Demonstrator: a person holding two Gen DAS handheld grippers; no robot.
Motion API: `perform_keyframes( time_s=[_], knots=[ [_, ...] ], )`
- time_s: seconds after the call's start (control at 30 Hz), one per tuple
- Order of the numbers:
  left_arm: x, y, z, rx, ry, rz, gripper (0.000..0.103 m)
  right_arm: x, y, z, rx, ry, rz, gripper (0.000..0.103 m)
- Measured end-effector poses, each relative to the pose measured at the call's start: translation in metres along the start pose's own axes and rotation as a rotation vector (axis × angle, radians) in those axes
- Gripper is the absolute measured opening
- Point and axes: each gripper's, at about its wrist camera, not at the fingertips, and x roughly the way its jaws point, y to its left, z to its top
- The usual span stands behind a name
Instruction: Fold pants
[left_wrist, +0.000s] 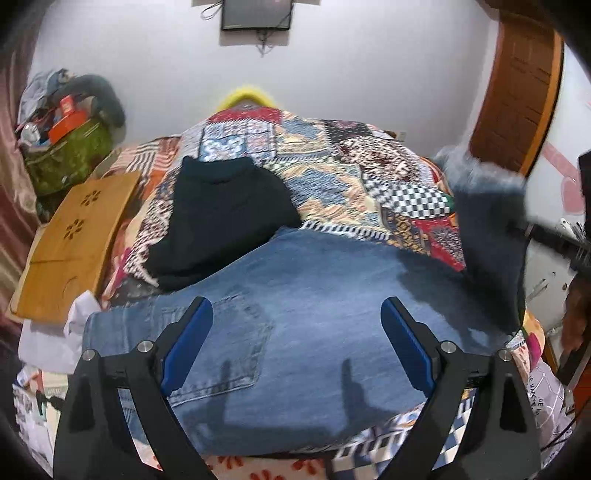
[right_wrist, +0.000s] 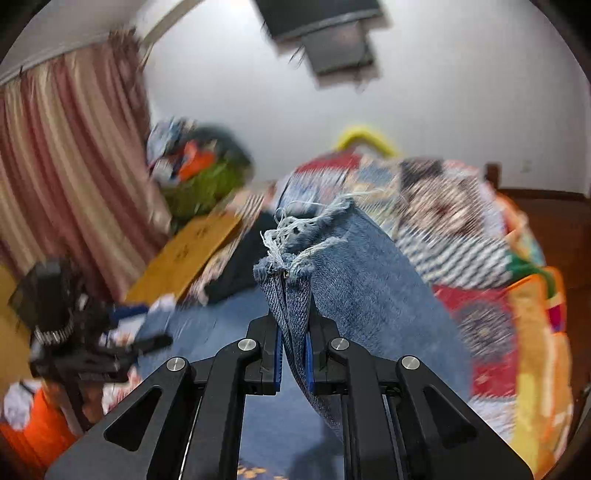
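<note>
Blue jeans (left_wrist: 295, 332) lie across the patchwork-covered bed, back pocket (left_wrist: 229, 339) near my left gripper. My left gripper (left_wrist: 295, 314) is open and empty, hovering just above the waist part of the jeans. My right gripper (right_wrist: 293, 325) is shut on the frayed leg hems (right_wrist: 295, 240) and holds them lifted above the bed. In the left wrist view the raised leg end (left_wrist: 487, 236) hangs at the right, blurred, with the right gripper (left_wrist: 554, 240) behind it. In the right wrist view the left gripper (right_wrist: 92, 347) shows at the lower left.
A black garment (left_wrist: 221, 221) lies on the bed beyond the jeans. A wooden lap table (left_wrist: 74, 243) sits at the bed's left edge. A green bag with clutter (left_wrist: 70, 147) stands at the far left. A wooden door (left_wrist: 517, 92) is at right, curtains (right_wrist: 66, 166) at left.
</note>
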Motion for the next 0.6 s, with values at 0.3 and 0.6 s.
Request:
perform_keyframes(
  time_s=[0.3,0.6],
  knots=[
    [0.008,0.023,-0.016,-0.059,0.049,0.014,0.093,0.072,0.022,-0.060,-0.053,0.293,0.076,0.013],
    [0.018,-0.007,0.000,0.002,0.057,-0.013,0.093,0.049,0.030,-0.056,-0.077,0.321,0.075,0.062]
  ],
)
